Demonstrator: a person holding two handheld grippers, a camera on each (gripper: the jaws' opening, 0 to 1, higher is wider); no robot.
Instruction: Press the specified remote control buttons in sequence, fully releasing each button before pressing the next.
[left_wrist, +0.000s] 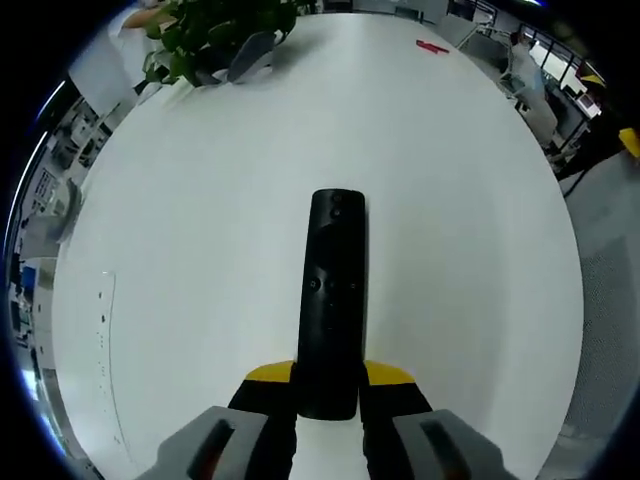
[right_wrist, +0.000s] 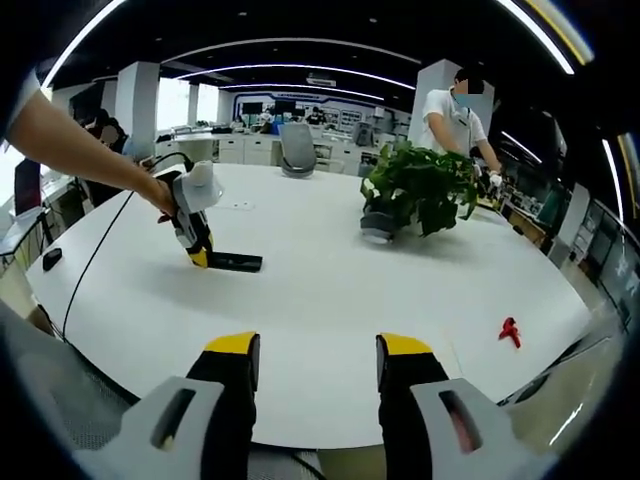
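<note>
The black remote control lies flat on the white worktop, its near end pinched between the yellow-tipped jaws of the left tool. In the right gripper view the same remote extends from that left tool, held by a person's hand. The right tool hangs at the worktop's near edge, jaws spread with nothing between them. A potted plant stands farther back, and a small red object lies near the right edge.

Bare table around remote; potted plant and red clip well apart.
</note>
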